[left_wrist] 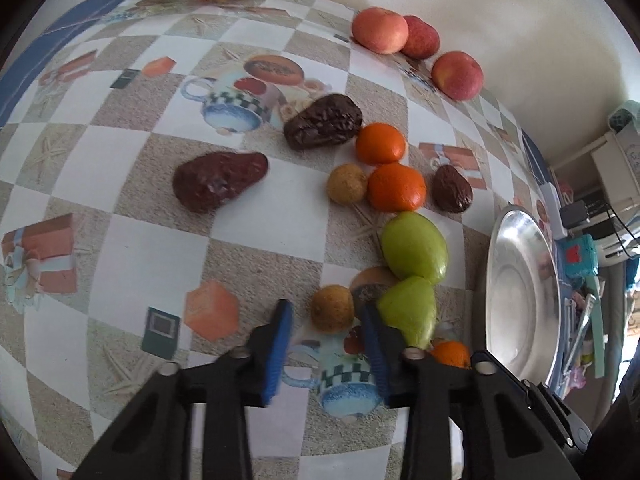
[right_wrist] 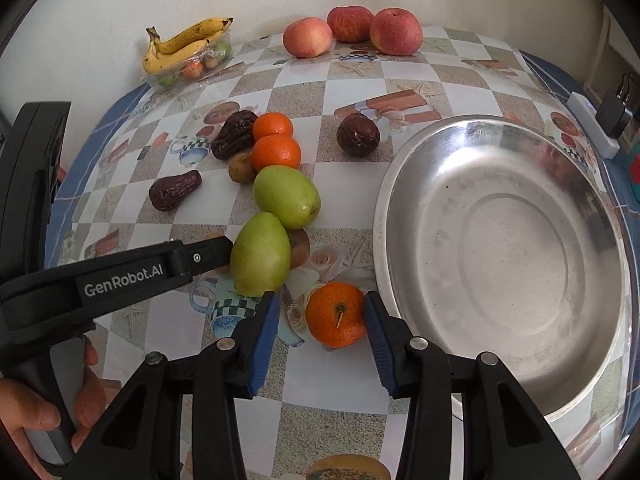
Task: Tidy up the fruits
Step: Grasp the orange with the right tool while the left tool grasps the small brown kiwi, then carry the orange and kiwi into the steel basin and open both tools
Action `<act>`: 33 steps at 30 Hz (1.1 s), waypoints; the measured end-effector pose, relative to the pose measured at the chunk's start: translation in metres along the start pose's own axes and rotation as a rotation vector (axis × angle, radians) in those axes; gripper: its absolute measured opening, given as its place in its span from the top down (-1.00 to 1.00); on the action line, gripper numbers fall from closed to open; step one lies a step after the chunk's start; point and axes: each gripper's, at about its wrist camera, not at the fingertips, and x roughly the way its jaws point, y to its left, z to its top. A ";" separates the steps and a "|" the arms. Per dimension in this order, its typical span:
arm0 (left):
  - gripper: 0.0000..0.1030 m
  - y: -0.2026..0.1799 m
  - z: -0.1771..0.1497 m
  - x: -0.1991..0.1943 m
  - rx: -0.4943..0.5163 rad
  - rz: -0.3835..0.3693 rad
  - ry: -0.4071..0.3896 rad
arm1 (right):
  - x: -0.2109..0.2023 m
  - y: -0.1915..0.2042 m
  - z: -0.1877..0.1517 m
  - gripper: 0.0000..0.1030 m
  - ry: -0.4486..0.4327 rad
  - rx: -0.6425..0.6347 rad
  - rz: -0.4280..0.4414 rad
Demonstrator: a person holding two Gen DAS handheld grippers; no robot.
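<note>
My left gripper (left_wrist: 326, 314) is open low over the table, its blue pads on either side of a small round brown fruit (left_wrist: 332, 308) without closing on it. A green fruit (left_wrist: 410, 308) touches the right finger's outer side. My right gripper (right_wrist: 322, 300) is open too, with an orange (right_wrist: 336, 314) lying between its fingertips, just left of the empty metal bowl (right_wrist: 384, 208). Seen from the right wrist, one of the left gripper's fingers (right_wrist: 208, 256) rests against the near green fruit (right_wrist: 260, 260), which half hides the brown fruit (right_wrist: 301, 246).
More fruit lies mid-table: a second green fruit (right_wrist: 286, 196), two oranges (right_wrist: 276, 152), another brown fruit (right_wrist: 241, 168) and three dark wrinkled fruits (left_wrist: 220, 180). Three apples (right_wrist: 352, 24) line the wall. Bananas (right_wrist: 180, 44) top a plastic tray. A hand (right_wrist: 28, 412) holds the left gripper.
</note>
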 end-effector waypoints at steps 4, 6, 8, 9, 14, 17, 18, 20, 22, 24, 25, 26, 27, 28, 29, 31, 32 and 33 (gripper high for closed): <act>0.54 0.004 -0.001 -0.003 -0.013 0.014 -0.007 | -0.003 -0.005 -0.002 0.12 0.002 0.024 0.023; 0.54 0.006 0.000 -0.008 -0.020 0.032 -0.028 | -0.003 -0.007 -0.003 0.12 0.012 0.036 0.032; 0.54 0.012 0.001 -0.013 -0.047 0.025 -0.043 | -0.003 -0.007 -0.004 0.12 0.017 0.042 0.036; 0.54 0.015 0.002 -0.015 -0.059 0.023 -0.046 | -0.003 -0.008 -0.004 0.12 0.019 0.046 0.040; 0.54 0.027 0.001 -0.025 -0.115 0.008 -0.048 | 0.003 -0.004 -0.003 0.12 0.030 0.031 0.025; 0.54 0.028 0.000 -0.026 -0.122 0.006 -0.047 | 0.004 -0.002 -0.001 0.12 0.025 0.014 0.006; 0.54 0.029 0.000 -0.026 -0.121 0.007 -0.045 | 0.004 0.000 -0.001 0.15 0.024 0.006 -0.005; 0.54 0.026 -0.001 -0.023 -0.119 0.006 -0.037 | 0.005 0.001 -0.001 0.21 0.023 -0.007 -0.022; 0.54 0.026 -0.002 -0.023 -0.115 0.007 -0.032 | 0.006 0.002 -0.001 0.24 0.023 -0.017 -0.031; 0.54 0.024 -0.003 -0.021 -0.110 0.010 -0.029 | 0.006 0.003 -0.001 0.32 0.022 -0.027 -0.048; 0.54 0.024 -0.003 -0.020 -0.109 0.012 -0.028 | 0.006 0.004 -0.001 0.33 0.022 -0.034 -0.054; 0.54 0.024 -0.003 -0.020 -0.109 0.014 -0.027 | 0.006 0.004 -0.001 0.33 0.021 -0.037 -0.056; 0.54 0.024 -0.003 -0.020 -0.108 0.014 -0.026 | 0.006 0.004 -0.001 0.33 0.020 -0.039 -0.057; 0.54 0.024 -0.003 -0.019 -0.108 0.015 -0.025 | 0.006 0.005 -0.001 0.34 0.020 -0.042 -0.059; 0.54 0.024 -0.003 -0.019 -0.109 0.016 -0.024 | 0.006 0.005 -0.001 0.34 0.019 -0.040 -0.058; 0.54 0.025 -0.003 -0.018 -0.111 0.012 -0.024 | 0.004 0.004 -0.001 0.35 0.013 -0.031 -0.044; 0.54 0.025 -0.003 -0.019 -0.113 0.010 -0.026 | 0.003 0.003 -0.001 0.36 0.009 -0.022 -0.023; 0.54 0.025 -0.003 -0.019 -0.113 0.008 -0.029 | 0.001 0.002 0.000 0.36 0.003 -0.014 -0.004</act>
